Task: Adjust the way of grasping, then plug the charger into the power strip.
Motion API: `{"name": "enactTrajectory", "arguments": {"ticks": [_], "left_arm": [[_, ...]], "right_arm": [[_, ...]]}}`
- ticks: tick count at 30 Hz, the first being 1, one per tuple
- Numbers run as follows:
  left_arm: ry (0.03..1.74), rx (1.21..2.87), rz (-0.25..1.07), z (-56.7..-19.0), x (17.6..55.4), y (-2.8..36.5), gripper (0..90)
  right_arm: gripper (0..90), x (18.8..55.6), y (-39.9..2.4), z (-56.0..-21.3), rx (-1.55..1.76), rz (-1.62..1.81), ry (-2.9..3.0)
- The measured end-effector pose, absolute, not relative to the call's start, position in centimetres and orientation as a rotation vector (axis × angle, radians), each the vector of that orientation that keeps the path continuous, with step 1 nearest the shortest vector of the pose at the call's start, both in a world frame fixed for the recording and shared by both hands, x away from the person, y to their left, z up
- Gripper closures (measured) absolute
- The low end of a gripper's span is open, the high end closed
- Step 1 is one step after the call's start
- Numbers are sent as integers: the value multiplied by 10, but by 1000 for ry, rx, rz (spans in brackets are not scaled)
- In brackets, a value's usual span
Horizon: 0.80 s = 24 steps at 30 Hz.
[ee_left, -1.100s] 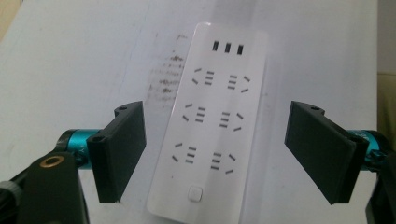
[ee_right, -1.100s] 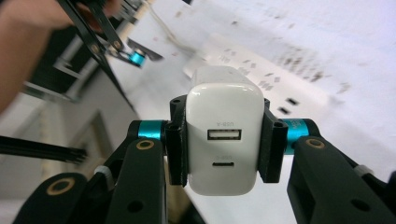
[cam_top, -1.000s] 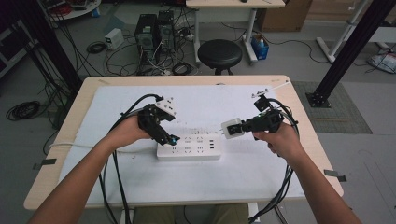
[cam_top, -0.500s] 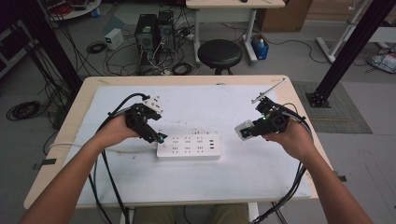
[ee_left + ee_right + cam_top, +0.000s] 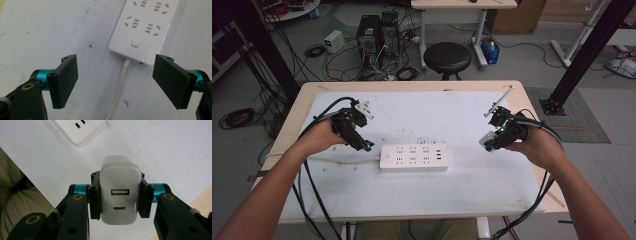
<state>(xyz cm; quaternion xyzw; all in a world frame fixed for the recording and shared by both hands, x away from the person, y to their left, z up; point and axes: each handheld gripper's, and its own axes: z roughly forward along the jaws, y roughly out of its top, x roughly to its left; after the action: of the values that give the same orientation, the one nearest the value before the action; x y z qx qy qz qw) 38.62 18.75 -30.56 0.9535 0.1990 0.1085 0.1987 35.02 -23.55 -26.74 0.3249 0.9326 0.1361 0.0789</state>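
A white power strip (image 5: 413,157) lies flat in the middle of the white mat, its cord running off to the left. In the left gripper view its switch end (image 5: 140,37) and cord (image 5: 120,85) lie beyond the jaws. My left gripper (image 5: 364,145) hovers just left of the strip, jaws open with nothing between them (image 5: 115,82). My right gripper (image 5: 488,142) is held to the right of the strip, shut on a white USB charger block (image 5: 119,190), whose two ports face the camera. The charger (image 5: 487,140) is off the table, apart from the strip.
The white mat (image 5: 422,110) covers most of the wooden table (image 5: 412,86). A thin white stick (image 5: 499,100) lies at the mat's back right. Black cables trail from both grippers over the front edge. A round stool (image 5: 447,57) and computer boxes stand behind the table.
My left gripper has drawn back leftward from the strip's left end. The right gripper with the charger has shifted right, away from the strip.
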Motion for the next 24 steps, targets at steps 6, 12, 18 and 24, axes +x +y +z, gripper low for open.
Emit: {"name": "enactTrajectory", "arguments": {"ticks": [6, 12, 18, 24], "left_arm": [[514, 2689, 313, -303, 385, 200, 206], [534, 2748, 338, -304, 385, 210, 206], [547, 2743, 354, -302, 384, 212, 207], [547, 2738, 366, -299, 381, 214, 206]], "right_arm": [[618, 353, -234, -270, 866, 260, 2811], [619, 356, -234, -270, 836, 210, 2826], [619, 355, -233, -270, 825, 190, 2833], [618, 357, -235, -268, 826, 235, 2819]]}}
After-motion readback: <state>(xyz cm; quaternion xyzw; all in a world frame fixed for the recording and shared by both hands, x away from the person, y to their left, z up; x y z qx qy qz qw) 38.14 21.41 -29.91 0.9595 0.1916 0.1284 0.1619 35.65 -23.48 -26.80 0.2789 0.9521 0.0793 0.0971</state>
